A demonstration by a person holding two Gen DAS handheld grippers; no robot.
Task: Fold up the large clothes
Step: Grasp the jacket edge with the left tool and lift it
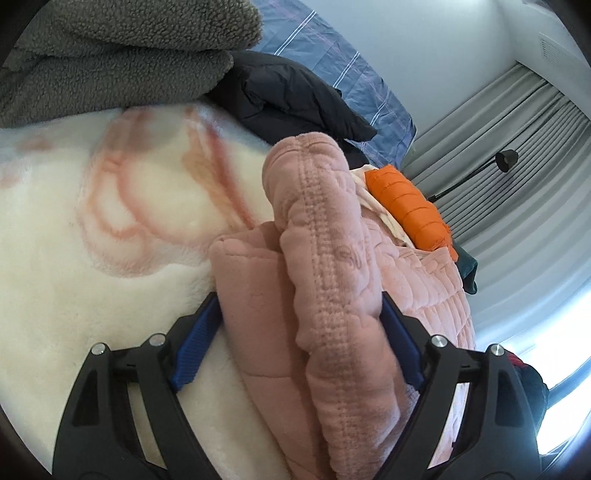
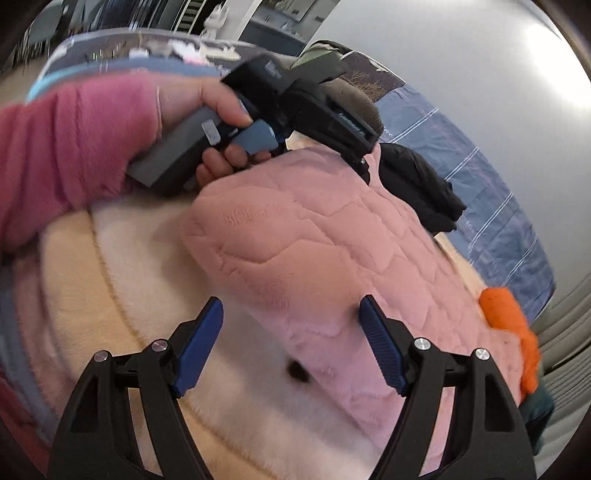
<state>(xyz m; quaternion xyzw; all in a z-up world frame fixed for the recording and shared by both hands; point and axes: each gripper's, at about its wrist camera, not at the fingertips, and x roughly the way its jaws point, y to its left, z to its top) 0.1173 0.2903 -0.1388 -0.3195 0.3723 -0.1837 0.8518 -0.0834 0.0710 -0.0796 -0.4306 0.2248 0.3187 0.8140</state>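
- A plain pale wall (image 1: pixel 424 55) is seen behind everything, pretty bare.
- Grey pleated curtains (image 1: pixel 517 122) are hung along the right side, and strong daylight is let in at a blown-out window (image 1: pixel 561 417) low on the right.
- A black lamp on a thin stem (image 1: pixel 506 159) is set in front of the curtains.
- A bed is covered with a blue sheet with thin pale stripes (image 1: pixel 332 48), and a fluffy cream blanket with pinkish outlines (image 1: pixel 110 221) is spread over it.
- In the right wrist view, dark cabinets or shelving (image 2: pixel 273 33) can be made out far back, too blurred for details.
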